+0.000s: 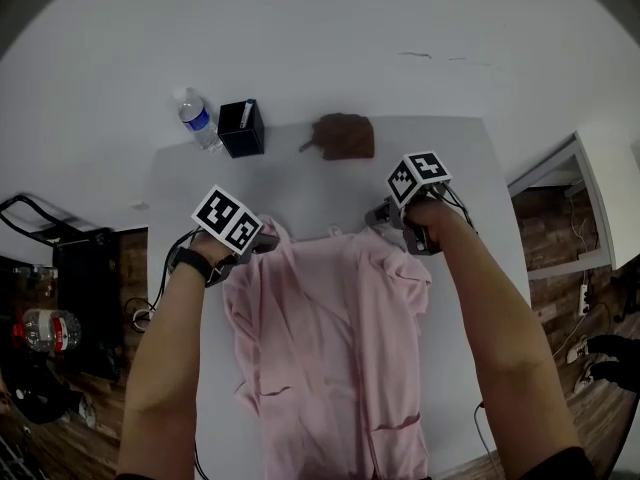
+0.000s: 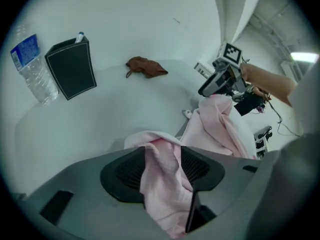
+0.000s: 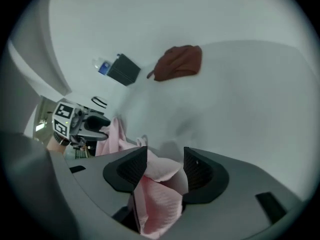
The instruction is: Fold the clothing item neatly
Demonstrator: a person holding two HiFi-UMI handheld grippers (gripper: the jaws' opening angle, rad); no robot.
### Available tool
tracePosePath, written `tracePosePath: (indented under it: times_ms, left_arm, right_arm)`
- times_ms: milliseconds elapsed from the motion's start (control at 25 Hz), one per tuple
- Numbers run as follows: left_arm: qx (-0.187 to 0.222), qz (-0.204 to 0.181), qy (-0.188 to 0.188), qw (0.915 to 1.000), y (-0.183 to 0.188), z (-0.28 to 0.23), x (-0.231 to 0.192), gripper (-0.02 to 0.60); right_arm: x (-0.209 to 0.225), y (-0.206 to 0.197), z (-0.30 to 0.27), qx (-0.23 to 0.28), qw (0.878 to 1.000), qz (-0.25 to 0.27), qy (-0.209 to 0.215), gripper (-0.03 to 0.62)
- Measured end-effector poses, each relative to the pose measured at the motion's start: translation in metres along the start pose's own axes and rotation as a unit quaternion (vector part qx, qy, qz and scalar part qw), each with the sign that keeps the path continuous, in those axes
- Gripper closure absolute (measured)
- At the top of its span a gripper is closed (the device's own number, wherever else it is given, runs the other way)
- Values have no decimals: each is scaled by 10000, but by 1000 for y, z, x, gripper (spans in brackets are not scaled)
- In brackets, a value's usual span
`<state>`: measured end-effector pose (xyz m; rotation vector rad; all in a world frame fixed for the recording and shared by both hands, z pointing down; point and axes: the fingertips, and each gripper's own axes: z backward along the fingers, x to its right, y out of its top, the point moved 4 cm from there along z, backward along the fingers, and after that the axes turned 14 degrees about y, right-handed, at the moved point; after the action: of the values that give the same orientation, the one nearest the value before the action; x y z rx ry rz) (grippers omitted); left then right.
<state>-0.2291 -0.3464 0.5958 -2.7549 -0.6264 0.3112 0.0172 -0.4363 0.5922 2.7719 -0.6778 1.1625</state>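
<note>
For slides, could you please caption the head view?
Left gripper and right gripper, open, at the far edge of a pink garment on a table.

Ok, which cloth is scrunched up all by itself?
The small brown cloth, bunched at the far edge of the table. The pink shirt is much bigger and lies spread out.

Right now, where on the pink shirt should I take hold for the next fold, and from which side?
Probably its two far corners, coming down from above. There the pink shirt bunches up between the open jaws of the left gripper and right gripper; the rest lies flat on the table.
</note>
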Motion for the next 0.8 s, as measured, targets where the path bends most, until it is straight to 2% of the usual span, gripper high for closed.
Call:
tracePosePath:
  times_ms: [40,120,160,440,600,640,720,800]
  left_arm:
    - [4,-94,79,9999,-3,-3,2,365]
    - [124,-219,251,9994,-7,-4,4,478]
    - [204,-245,332,9989,-7,-3,5,507]
    - [816,-614,821,9914,-8,6,8,560]
    - [948,-817,988,9872,-11,8,12,560]
    - [961,-828,1017,9867,-11,8,12,561]
    - [969,-819,1046,9864,-14,8,12,563]
    - [1023,-841,1053,9856,-15,11,13,563]
  right_arm:
    - [5,-5,-5,-105,9997,-149,-141,387]
    - [13,-16,-14,-282,9985,-389,-269,387]
    - [15,-21,-17,-377,9979,-453,-284,387]
    - [16,-36,-13,-540,9957,-749,31,387]
    - [25,-44,-18,-560,9938,-957,-67,387]
    - [25,-45,-19,-635,9941,-873,-130,389]
    - [21,-51,-25,-873,9948,-439,-284,556]
    - [9,-51,-29,-1021,9938,336,-279,562]
